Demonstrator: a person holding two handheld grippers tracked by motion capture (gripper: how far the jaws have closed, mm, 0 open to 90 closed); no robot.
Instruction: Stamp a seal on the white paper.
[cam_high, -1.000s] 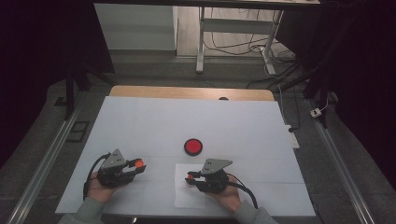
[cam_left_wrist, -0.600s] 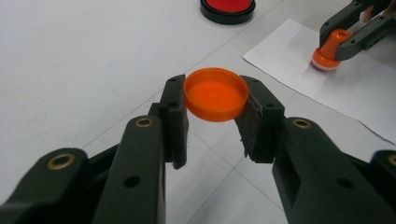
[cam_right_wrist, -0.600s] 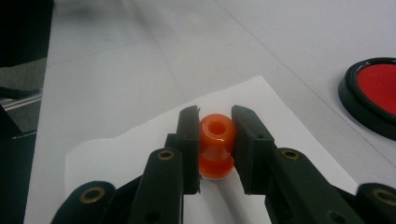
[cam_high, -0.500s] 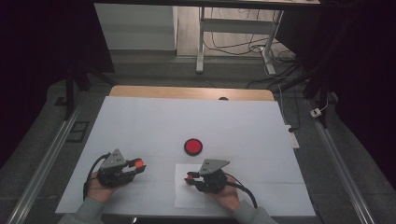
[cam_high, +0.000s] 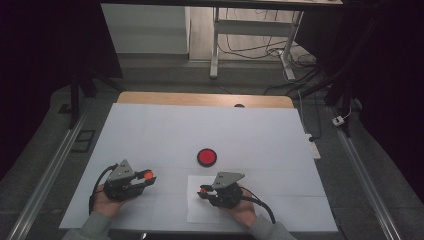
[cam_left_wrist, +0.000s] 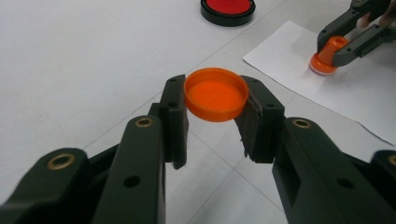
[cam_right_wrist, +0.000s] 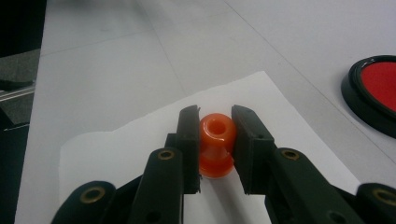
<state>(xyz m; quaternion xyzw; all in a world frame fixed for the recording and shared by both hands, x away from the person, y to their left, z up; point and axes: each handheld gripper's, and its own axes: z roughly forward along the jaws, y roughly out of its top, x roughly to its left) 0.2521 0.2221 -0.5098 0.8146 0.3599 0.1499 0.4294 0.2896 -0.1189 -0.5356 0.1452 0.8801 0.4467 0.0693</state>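
My left gripper (cam_left_wrist: 215, 103) is shut on an orange round cap (cam_left_wrist: 216, 99), held open side up just above the white table; from above the cap (cam_high: 147, 175) shows at the jaws' tip, with the left gripper (cam_high: 142, 179) lying at the front left. My right gripper (cam_right_wrist: 214, 140) is shut on an orange stamp (cam_right_wrist: 215, 150) by its handle, base down on a white paper sheet (cam_right_wrist: 130, 140). In the high view the right gripper (cam_high: 205, 191) rests over the paper sheet (cam_high: 200, 210). A round red ink pad (cam_high: 207, 157) in a black rim lies beyond both.
The white table cover (cam_high: 210, 125) stretches back to a wooden edge strip (cam_high: 200, 99). Metal rails run along both sides of the table. A white power strip (cam_high: 314, 146) lies off the right edge. Table legs and cables stand on the floor behind.
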